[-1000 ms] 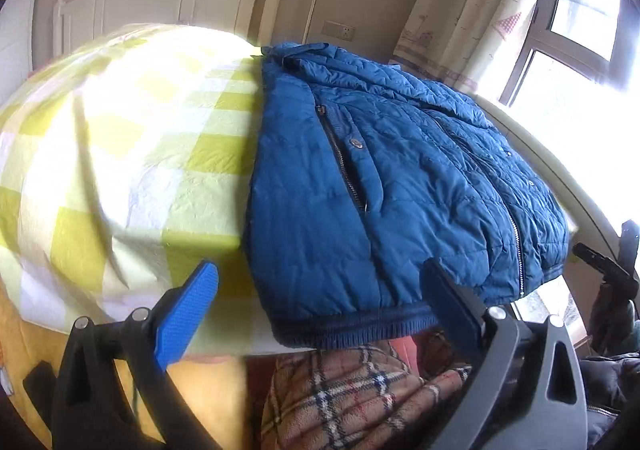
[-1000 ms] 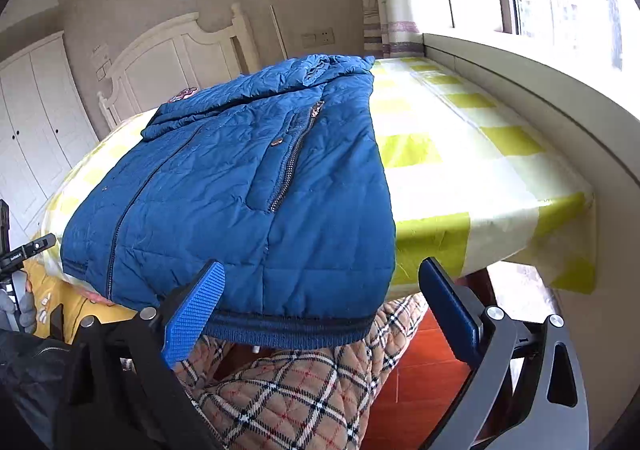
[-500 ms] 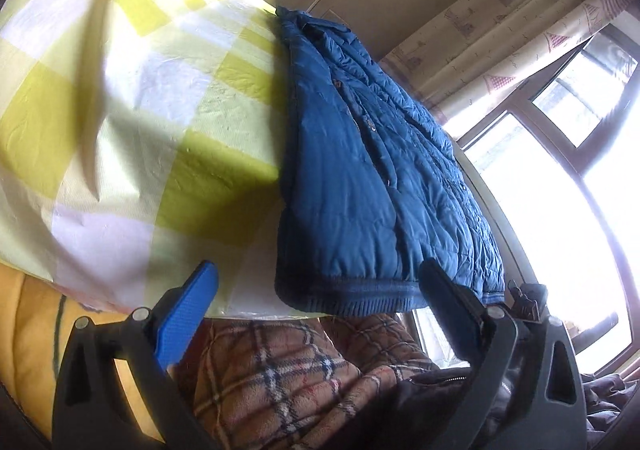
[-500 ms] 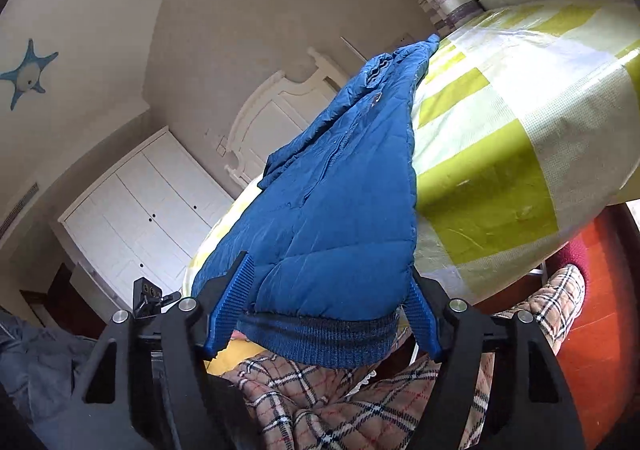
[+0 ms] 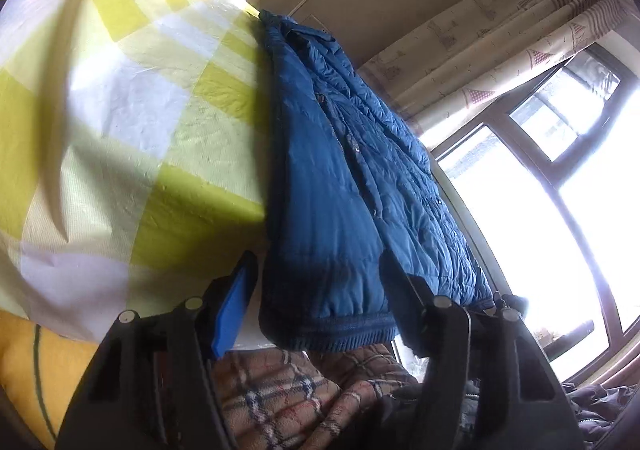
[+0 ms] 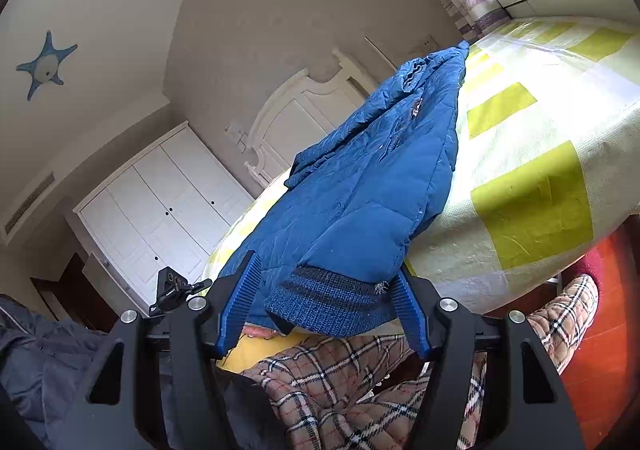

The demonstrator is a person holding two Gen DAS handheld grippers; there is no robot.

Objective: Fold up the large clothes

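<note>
A blue quilted jacket lies lengthwise on a table with a yellow and white checked cloth, its ribbed hem hanging over the near edge. My left gripper is open, its fingers on either side of the hem's left corner. In the right wrist view the jacket shows with its dark ribbed hem between the fingers of my right gripper, which is open and straddles the hem's right corner. Neither gripper has closed on the cloth.
The person's plaid trousers are right below both grippers. A window with curtains is at the table's right side. A white headboard and white wardrobe stand behind. The floor is red-brown.
Both grippers have dropped low and moved in to the jacket's hem, tilting upward. Their fingers have narrowed from wide open and now flank the hem corners.
</note>
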